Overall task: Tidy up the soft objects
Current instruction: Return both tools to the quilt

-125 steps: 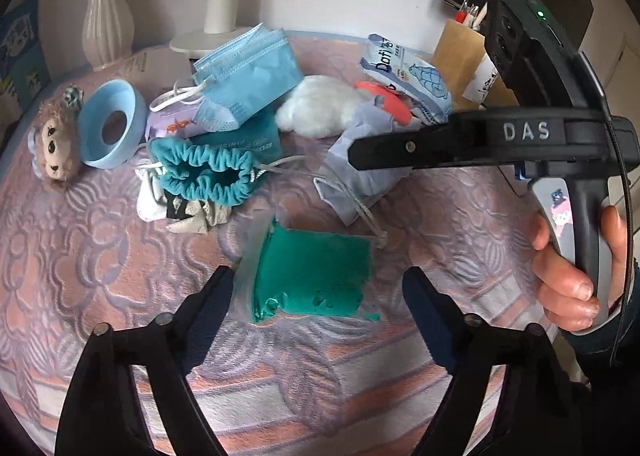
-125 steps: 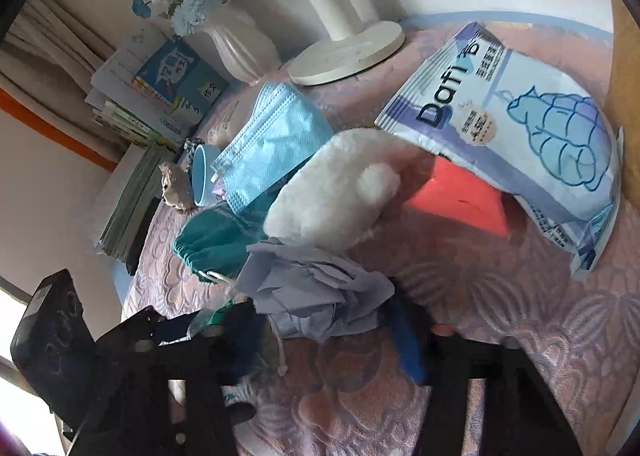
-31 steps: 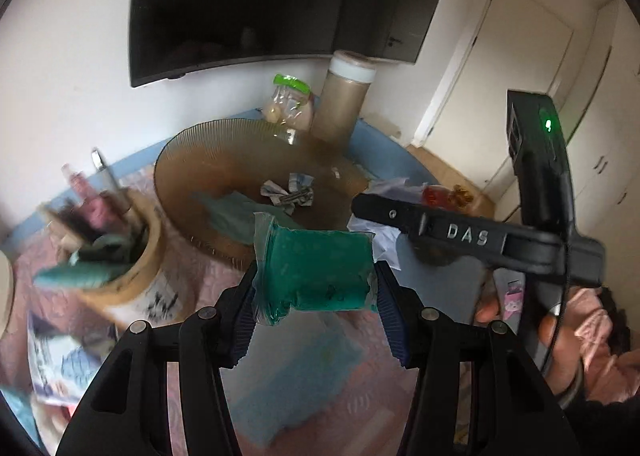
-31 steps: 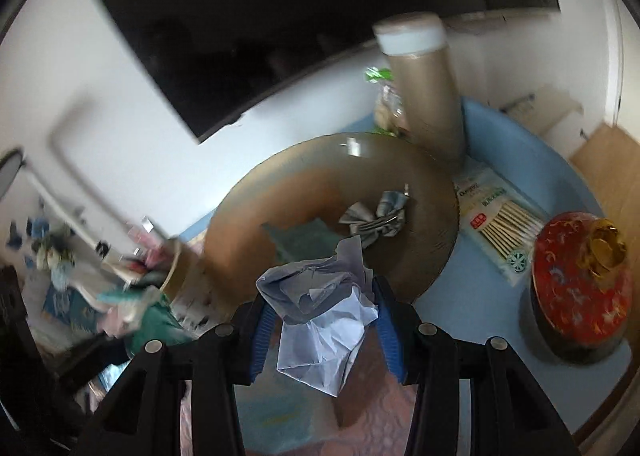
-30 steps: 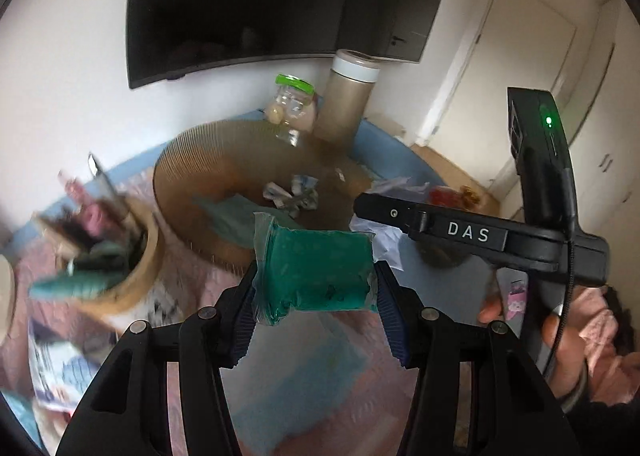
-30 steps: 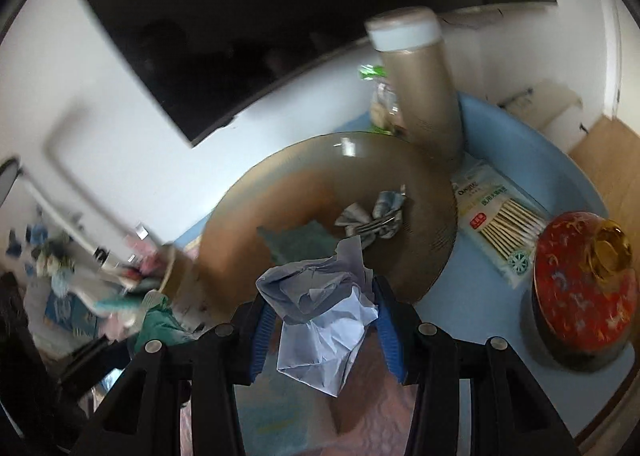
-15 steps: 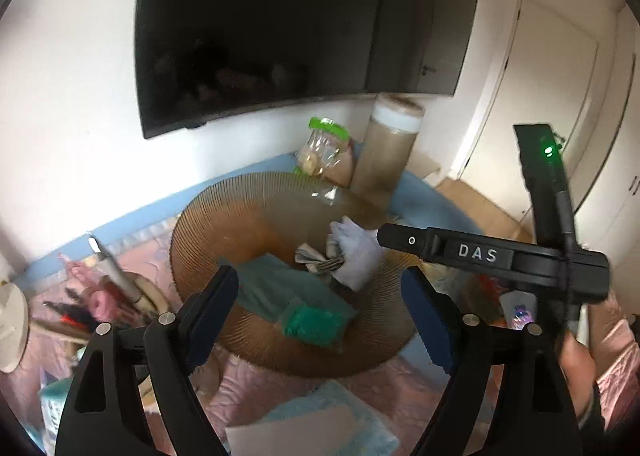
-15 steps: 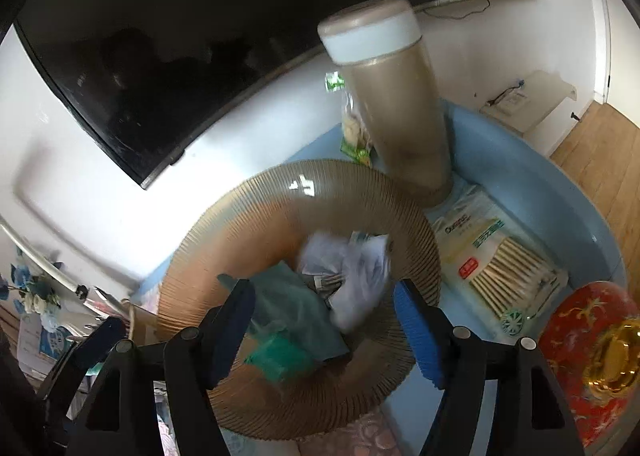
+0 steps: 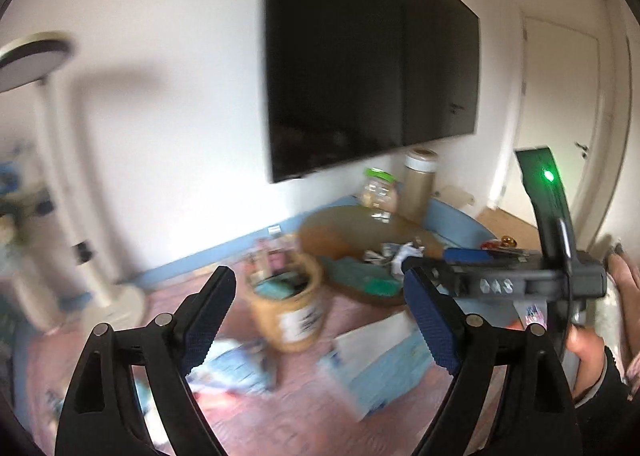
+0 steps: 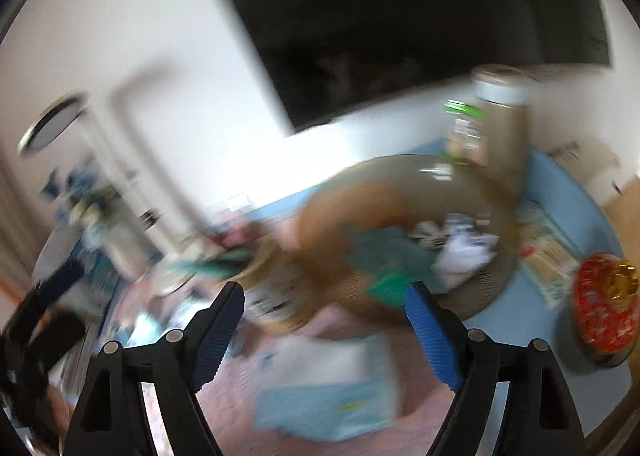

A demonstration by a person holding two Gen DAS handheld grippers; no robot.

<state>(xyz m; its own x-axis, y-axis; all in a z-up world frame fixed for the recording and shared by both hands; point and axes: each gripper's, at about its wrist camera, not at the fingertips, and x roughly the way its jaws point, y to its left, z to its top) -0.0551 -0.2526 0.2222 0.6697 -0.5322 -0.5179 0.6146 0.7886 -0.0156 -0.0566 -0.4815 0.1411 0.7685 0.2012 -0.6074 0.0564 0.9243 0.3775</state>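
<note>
right wrist view, blurred: right gripper (image 10: 325, 330) jaws opening, empty; left gripper (image 9: 320, 322) likewise, nothing between. green packet (image 10: 390, 283) and pale cloth (image 10: 460, 254) lie in the brown dish (image 10: 320, 232). drop-off looks done; next i'd swing toward more soft items.
</note>
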